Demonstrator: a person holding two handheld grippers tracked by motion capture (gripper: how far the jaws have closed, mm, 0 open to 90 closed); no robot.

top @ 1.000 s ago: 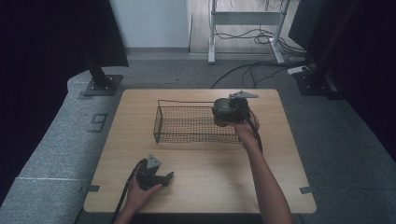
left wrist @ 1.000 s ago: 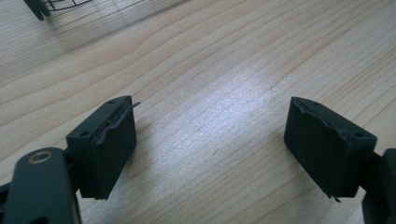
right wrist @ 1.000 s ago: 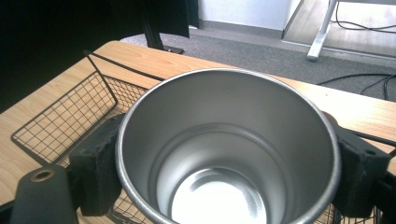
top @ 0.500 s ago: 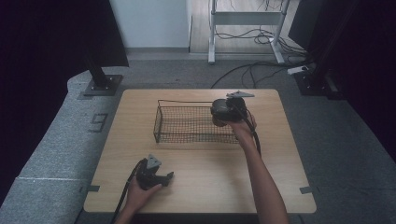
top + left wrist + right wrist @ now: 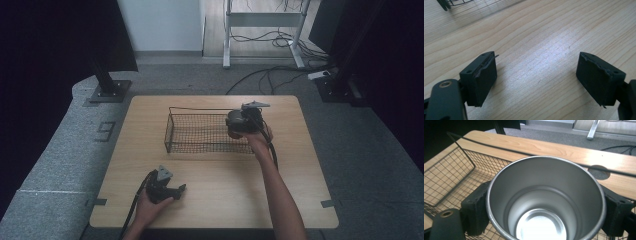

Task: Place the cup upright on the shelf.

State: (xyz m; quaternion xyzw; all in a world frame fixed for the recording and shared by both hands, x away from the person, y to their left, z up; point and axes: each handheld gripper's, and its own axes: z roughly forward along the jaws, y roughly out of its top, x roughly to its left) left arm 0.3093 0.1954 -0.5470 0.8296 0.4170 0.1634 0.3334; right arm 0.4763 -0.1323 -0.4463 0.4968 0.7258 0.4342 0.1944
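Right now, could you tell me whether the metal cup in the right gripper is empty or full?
Empty. The right gripper view looks into the metal cup, held between the jaws, and its bare shiny bottom shows.

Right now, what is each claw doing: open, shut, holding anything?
Left claw: open, holding nothing, low over the bare table.
Right claw: shut on the steel cup, over the wire basket.

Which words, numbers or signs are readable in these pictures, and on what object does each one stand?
"9": a large digit on the grey floor mat to the left of the table.
The steel cup in the right gripper, the wire basket and the left gripper carry no readable text.
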